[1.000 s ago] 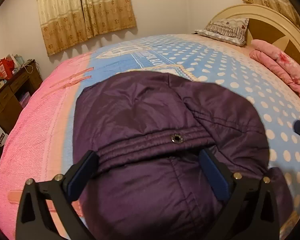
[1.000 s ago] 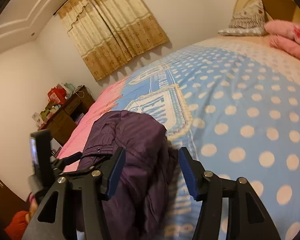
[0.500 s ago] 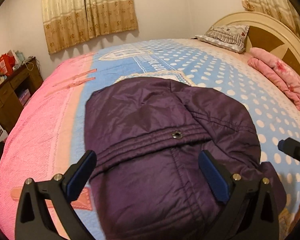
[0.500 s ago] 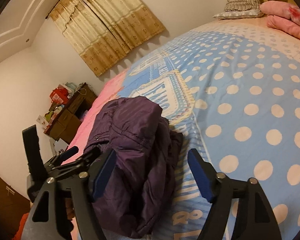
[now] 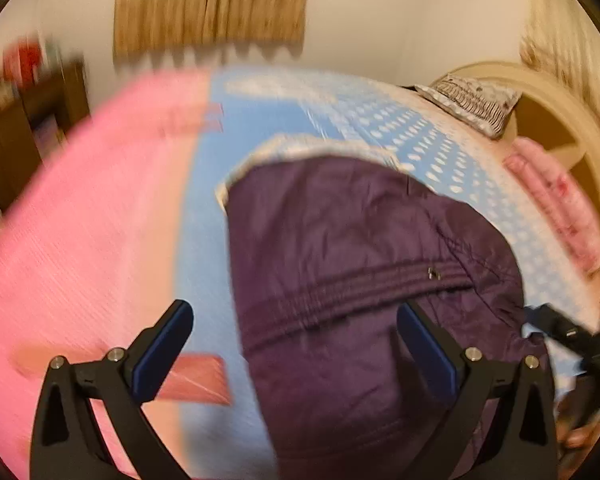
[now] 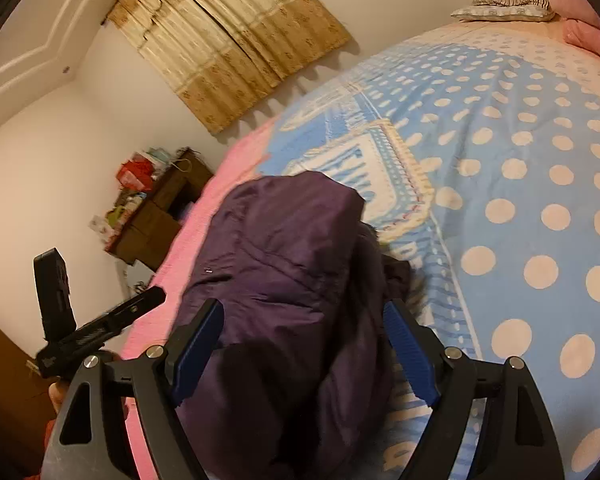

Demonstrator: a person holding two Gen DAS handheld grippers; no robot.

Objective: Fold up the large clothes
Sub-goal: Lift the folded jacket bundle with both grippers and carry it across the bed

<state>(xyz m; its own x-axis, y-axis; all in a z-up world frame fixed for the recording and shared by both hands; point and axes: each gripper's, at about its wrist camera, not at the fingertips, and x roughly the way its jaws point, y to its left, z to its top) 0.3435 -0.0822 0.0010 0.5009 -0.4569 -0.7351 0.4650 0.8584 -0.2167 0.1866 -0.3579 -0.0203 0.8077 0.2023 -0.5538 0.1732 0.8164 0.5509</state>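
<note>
A dark purple padded jacket [image 5: 360, 264] lies folded into a thick bundle on the bed; it also shows in the right wrist view [image 6: 284, 280]. My left gripper [image 5: 296, 340] is open and empty, hovering over the jacket's near left edge. My right gripper [image 6: 304, 344] is open and empty, its jaws spread either side of the bundle's near end, above it. The left gripper's body shows at the left of the right wrist view [image 6: 96, 320]. The left wrist view is motion-blurred.
The bed has a blue polka-dot cover [image 6: 520, 180] and a pink blanket [image 5: 80, 240]. A pillow [image 5: 472, 100], folded pink bedding [image 5: 556, 208] and a headboard [image 5: 548, 120] lie at the far right. A cluttered wooden desk [image 6: 156, 208] stands by the wall under curtains [image 6: 228, 44].
Both grippers have pulled back and away from the jacket. The left wrist view has swung left, so the jacket sits further right in it. The jacket stays folded on the bed.
</note>
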